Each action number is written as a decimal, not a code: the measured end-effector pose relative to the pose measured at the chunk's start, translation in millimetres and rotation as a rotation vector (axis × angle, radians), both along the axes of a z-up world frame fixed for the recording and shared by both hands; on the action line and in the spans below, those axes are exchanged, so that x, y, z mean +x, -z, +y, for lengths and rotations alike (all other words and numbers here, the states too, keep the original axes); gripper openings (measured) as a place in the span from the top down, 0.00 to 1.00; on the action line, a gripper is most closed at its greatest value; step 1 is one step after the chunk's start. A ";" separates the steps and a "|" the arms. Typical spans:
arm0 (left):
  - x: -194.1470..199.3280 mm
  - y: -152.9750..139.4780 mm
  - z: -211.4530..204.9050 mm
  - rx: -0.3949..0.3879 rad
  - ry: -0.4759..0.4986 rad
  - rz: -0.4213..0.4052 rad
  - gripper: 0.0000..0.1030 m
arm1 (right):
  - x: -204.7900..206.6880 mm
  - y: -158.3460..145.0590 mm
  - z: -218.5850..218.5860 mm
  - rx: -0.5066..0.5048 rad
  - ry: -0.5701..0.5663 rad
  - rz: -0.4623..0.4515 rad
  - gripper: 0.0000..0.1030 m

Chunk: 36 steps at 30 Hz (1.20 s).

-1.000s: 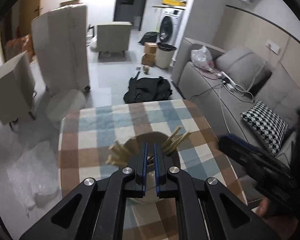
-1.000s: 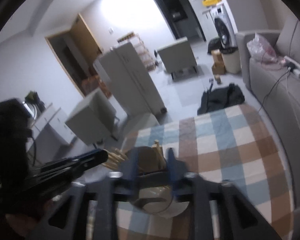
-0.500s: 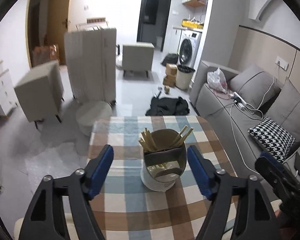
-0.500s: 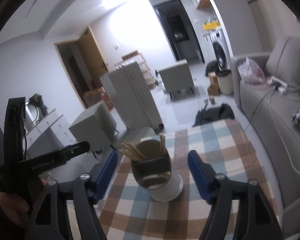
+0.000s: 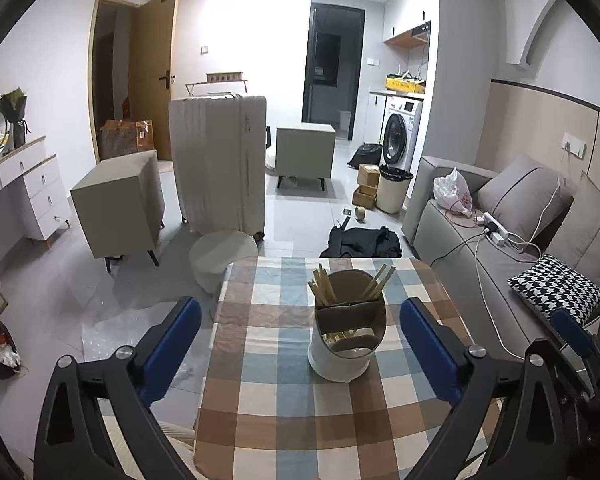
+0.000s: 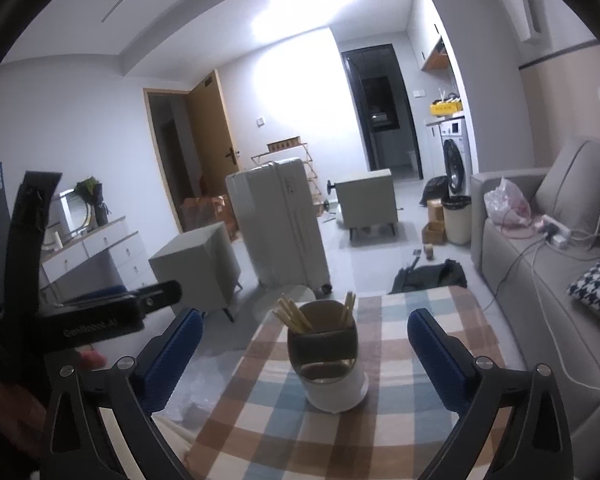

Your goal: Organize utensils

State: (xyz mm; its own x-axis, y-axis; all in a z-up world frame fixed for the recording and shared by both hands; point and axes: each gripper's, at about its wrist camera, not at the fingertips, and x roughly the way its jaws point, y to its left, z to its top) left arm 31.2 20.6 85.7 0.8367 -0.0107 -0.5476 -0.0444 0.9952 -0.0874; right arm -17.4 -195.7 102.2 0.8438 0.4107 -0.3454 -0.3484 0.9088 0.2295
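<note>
A white utensil holder [image 5: 346, 340] [image 6: 331, 364] stands upright on the checked tablecloth [image 5: 259, 364] [image 6: 400, 360]. Wooden chopsticks [image 5: 323, 289] [image 6: 293, 315] stick up from its back compartments in two bunches. My left gripper [image 5: 300, 320] hangs back from the holder, its blue-padded jaws opening wide with nothing between the pads. My right gripper [image 6: 304, 332] is likewise drawn back above the table, jaws opening wide and empty. The left gripper's body [image 6: 79, 320] and a hand show at the left of the right wrist view.
A grey sofa [image 5: 500, 232] with a houndstooth cushion [image 5: 556, 288] runs along the table's right side. Beyond the table stand a round stool [image 5: 221, 256], a large suitcase [image 5: 219, 168], grey cabinets and a black bag [image 5: 362, 242] on the floor.
Both grippers went from nearly shut over the holder to wide open, and both drew back and up away from it. The holder now stands free on the cloth.
</note>
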 end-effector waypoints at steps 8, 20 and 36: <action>-10.9 5.6 1.1 0.007 -0.008 -0.013 0.04 | -10.5 4.4 -2.4 -0.003 0.014 -0.008 0.00; -20.2 6.9 -0.4 0.013 -0.001 -0.014 0.04 | -11.9 7.5 -3.2 -0.009 0.013 -0.008 0.00; -23.3 7.2 -8.0 0.008 0.029 -0.008 0.04 | -17.0 8.3 -5.2 0.004 0.025 0.000 0.00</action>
